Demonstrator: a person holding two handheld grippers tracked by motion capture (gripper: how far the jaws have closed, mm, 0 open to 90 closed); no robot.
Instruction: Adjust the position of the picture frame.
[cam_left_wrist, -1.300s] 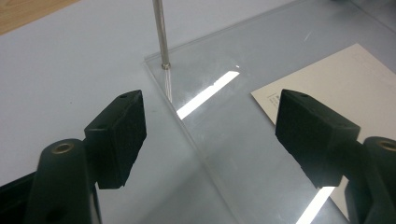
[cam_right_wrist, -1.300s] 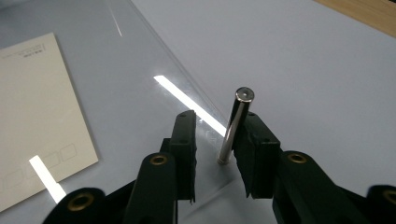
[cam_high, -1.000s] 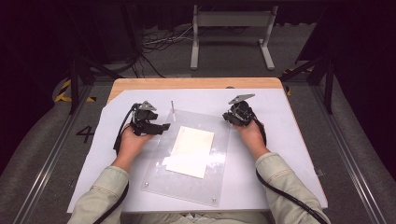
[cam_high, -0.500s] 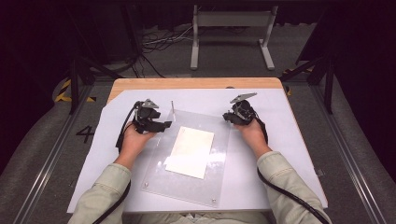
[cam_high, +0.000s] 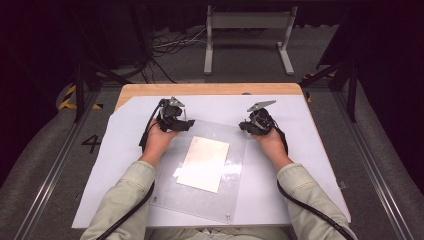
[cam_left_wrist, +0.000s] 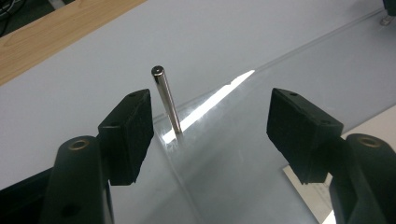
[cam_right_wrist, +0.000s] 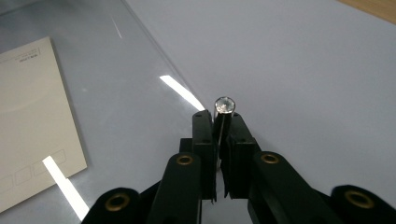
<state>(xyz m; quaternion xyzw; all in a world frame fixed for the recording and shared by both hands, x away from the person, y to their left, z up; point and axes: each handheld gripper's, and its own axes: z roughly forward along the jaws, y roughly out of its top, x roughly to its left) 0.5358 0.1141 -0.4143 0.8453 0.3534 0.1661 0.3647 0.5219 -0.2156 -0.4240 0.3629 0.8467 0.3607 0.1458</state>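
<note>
Right gripper (cam_right_wrist: 218, 140) clenches a pin (cam_right_wrist: 223, 106), shaft hidden; left gripper (cam_left_wrist: 210, 126) released around another pin (cam_left_wrist: 167, 100)

High view looks down; both gripper views sit close over the clear plate (cam_high: 210, 170).

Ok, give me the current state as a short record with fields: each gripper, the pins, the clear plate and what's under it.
left gripper: open, jaws either side of a pin, not touching it
left pin: upright at the plate's far left corner, nearer the left jaw
right gripper: shut on the right pin
right pin: upright at the far right corner, top showing above the jaws
clear plate: flat on the white sheet
card: cream, lying under the plate, mid-area
</note>
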